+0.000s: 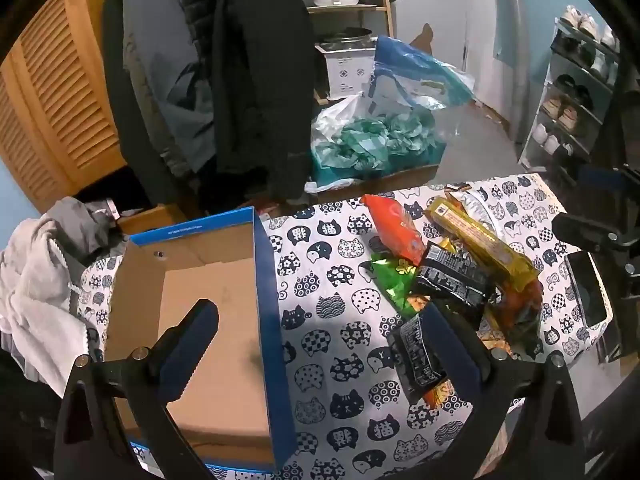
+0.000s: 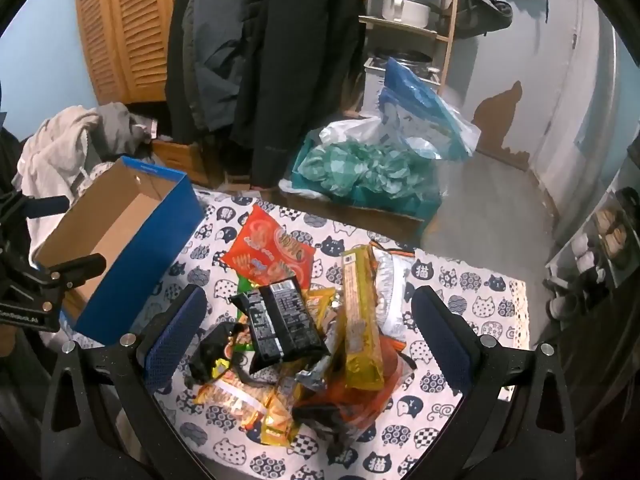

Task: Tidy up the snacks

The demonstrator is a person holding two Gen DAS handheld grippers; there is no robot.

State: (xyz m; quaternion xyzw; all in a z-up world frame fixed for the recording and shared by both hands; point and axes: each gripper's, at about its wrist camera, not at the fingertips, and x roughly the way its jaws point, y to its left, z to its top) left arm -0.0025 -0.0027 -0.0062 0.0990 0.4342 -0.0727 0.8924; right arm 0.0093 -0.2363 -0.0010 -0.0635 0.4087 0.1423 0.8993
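The snack pile (image 2: 304,332) buries its lower packets, so their labels cannot be read. In the left wrist view, the right finger (image 1: 448,344) of the left tongs (image 1: 324,336) covers part of a black packet (image 1: 420,356), and the blue box (image 1: 212,320) is cut off near the bottom edge.

- A lived-in home, likely an entryway or cramped room.
- Dark coats (image 2: 276,60) hang beside louvred wooden doors (image 2: 120,28).
- A shoe rack (image 1: 576,92) stands by the wall.
- A white cooking pot (image 2: 404,8) sits on a wooden shelf (image 2: 400,26).
- Cat-print tablecloth (image 1: 340,320).
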